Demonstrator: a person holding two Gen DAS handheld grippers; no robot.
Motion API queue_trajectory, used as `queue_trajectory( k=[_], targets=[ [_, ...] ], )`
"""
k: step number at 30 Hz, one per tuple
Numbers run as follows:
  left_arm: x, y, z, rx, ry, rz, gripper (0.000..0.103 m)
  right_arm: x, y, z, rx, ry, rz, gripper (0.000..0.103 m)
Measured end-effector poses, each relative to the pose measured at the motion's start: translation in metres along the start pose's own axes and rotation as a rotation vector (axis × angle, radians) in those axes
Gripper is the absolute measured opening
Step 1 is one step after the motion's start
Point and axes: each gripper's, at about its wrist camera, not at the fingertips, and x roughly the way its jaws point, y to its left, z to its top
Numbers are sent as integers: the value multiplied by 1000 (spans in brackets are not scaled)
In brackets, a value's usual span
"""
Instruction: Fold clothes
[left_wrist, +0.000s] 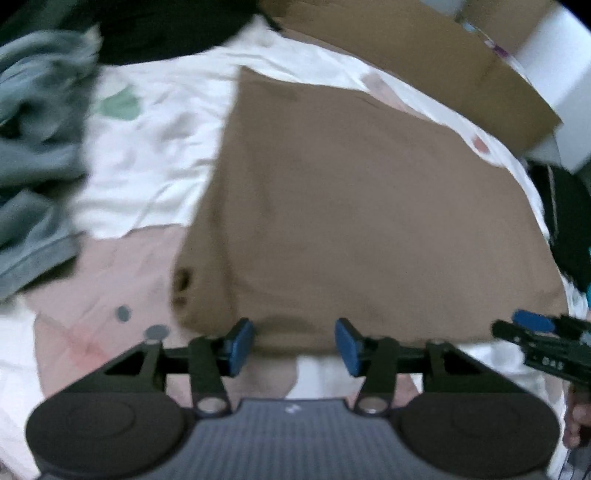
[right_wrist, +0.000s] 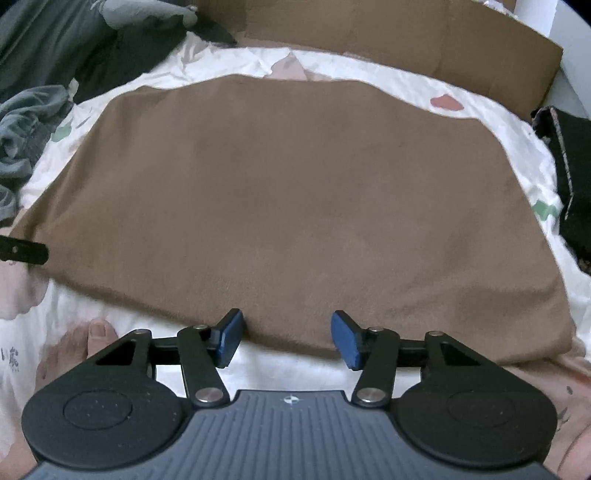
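A brown garment (left_wrist: 351, 206) lies folded flat on a white patterned bedsheet (left_wrist: 155, 147); a small dark hole or mark shows near its lower left corner. My left gripper (left_wrist: 293, 345) hovers at the garment's near edge, blue pads apart and pressing on nothing. In the right wrist view the same brown garment (right_wrist: 288, 192) fills the middle, and my right gripper (right_wrist: 288, 338) stands open over its near hem, which runs between the fingers untouched. The right gripper (left_wrist: 535, 332) also shows at the right edge of the left wrist view. A black piece of the left gripper (right_wrist: 22, 251) pokes in at the left.
A heap of grey-blue clothes (left_wrist: 33, 147) lies to the left. A cardboard box (right_wrist: 406, 40) stands behind the sheet. A dark item (right_wrist: 569, 177) sits at the right. A person's toes (right_wrist: 99, 332) rest on the sheet near the right gripper.
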Motion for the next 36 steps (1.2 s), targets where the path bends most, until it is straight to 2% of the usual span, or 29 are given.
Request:
queue_trajectory(
  k=[4,6,9,13,16,21,32,36],
  targets=[
    [-2,21,-5,-135,-3,11,56,-2,-12,7,62,-22,-29,59],
    [-4,34,-7,-206,-5,16,60,-2,-20,10,102,-24,-48,59],
    [-5,45,-8,-258,-18,-5,63,2,-31,8,134,-1,-72,59],
    [-3,45,-6,-292,-46,-22,63,14,-37,0,111,61,-61,59],
    [-8,55,-11,-343,-64,-44,63,14,-36,-3,89,60,-55,59],
    [-12,63,-13,-350,-71,-73,62,2,-37,-1,99,65,-57,56],
    [-1,60,-21,-396,-81,-150,62,-14,-36,-8,231,61,-15,56],
    [4,66,-25,-453,-106,-182,62,-18,-33,-12,220,74,-20,56]
  ],
)
